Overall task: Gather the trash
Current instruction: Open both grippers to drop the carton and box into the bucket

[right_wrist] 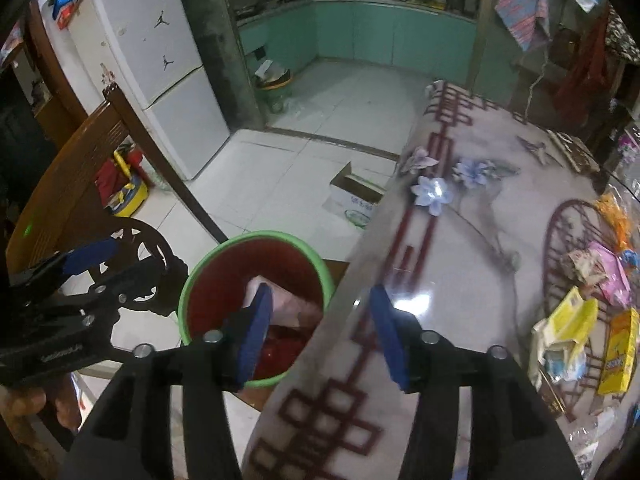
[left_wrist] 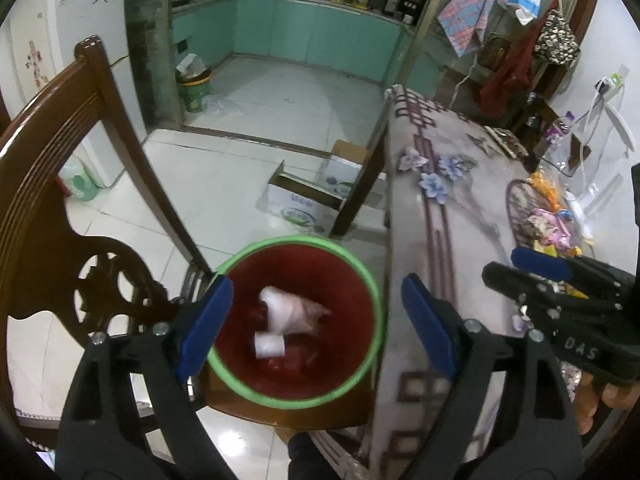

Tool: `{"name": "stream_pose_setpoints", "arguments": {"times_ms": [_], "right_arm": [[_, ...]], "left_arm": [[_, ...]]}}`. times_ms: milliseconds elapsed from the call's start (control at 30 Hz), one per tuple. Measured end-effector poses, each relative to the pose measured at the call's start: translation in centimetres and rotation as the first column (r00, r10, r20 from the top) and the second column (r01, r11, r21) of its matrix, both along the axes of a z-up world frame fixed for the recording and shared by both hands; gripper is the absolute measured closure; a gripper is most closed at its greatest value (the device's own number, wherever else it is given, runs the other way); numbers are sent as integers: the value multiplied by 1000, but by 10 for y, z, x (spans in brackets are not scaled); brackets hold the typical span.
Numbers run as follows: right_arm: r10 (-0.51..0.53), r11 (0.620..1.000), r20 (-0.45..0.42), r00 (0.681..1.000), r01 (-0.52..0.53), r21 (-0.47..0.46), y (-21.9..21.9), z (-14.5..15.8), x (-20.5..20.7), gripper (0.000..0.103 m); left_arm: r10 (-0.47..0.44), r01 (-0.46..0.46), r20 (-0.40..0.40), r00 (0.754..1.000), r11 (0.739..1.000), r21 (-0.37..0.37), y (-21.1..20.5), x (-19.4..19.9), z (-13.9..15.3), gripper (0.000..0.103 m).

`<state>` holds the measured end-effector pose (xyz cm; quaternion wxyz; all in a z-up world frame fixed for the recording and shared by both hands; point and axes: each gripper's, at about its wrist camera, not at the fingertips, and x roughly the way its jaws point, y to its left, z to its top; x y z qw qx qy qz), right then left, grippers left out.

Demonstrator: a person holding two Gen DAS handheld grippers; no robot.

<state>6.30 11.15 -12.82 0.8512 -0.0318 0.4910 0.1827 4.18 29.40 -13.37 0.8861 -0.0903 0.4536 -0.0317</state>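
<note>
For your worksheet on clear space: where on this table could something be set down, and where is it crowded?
Bare room: the table between the printed flowers and the near edge, in front of the right claw. Crowded: the far right, where wrappers and a yellow box pile up. The bin borders the left edge.

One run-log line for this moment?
left gripper: open, empty | right gripper: open, empty | bin: holds pale trash | wrappers: on table
</note>
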Motion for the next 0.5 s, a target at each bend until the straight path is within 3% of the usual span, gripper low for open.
{"name": "stream_pose_setpoints", "arguments": {"times_ms": [233, 500], "right_arm": [[-65, 998, 6, 998, 65, -3, -40, 8, -17, 42], [-187, 982, -18, 982, 187, 6, -117, 5, -37, 41]], "left_arm": [[-72, 72, 23, 997, 997, -7, -38, -1, 7, 19], [-166, 166, 22, 986, 986, -12, -105, -1, 9, 19]]}}
